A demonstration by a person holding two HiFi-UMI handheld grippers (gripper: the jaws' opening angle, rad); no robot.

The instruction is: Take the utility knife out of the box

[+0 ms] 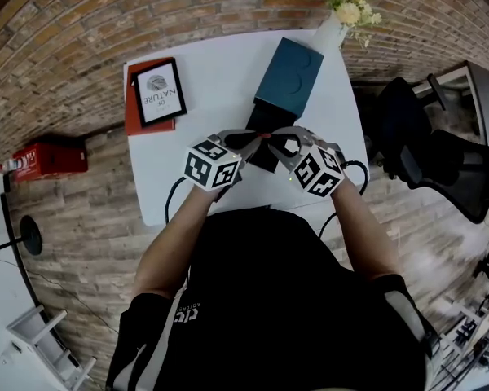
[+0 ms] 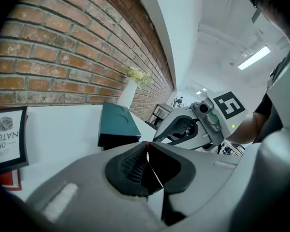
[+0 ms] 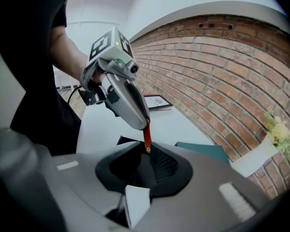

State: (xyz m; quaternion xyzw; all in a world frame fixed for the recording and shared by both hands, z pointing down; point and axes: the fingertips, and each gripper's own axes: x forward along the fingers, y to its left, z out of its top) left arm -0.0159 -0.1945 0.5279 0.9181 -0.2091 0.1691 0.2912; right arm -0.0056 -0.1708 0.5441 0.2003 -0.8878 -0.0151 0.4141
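The left gripper point(image 2: 146, 145) clamps the red utility knife point(image 3: 146, 135) — a mere sliver in its own view, plain in the right gripper view. The right gripper point(image 3: 148, 152) has its jaws together (knife's end at their tips, grip unclear) over the box point(image 1: 287, 78) — its black tray point(image 1: 263, 120) half hidden.

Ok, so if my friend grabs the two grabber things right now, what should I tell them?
The left gripper has its jaws shut on the thin red utility knife and holds it in the air.
The right gripper has its jaws together, tips right at the knife's free end; whether they pinch it is unclear.
The teal box lies on the white table, with its black tray slid out toward the person, under both grippers.
Done: the knife looks lifted out of the tray.
Left: probably carry it clear of the box and set it on the table.
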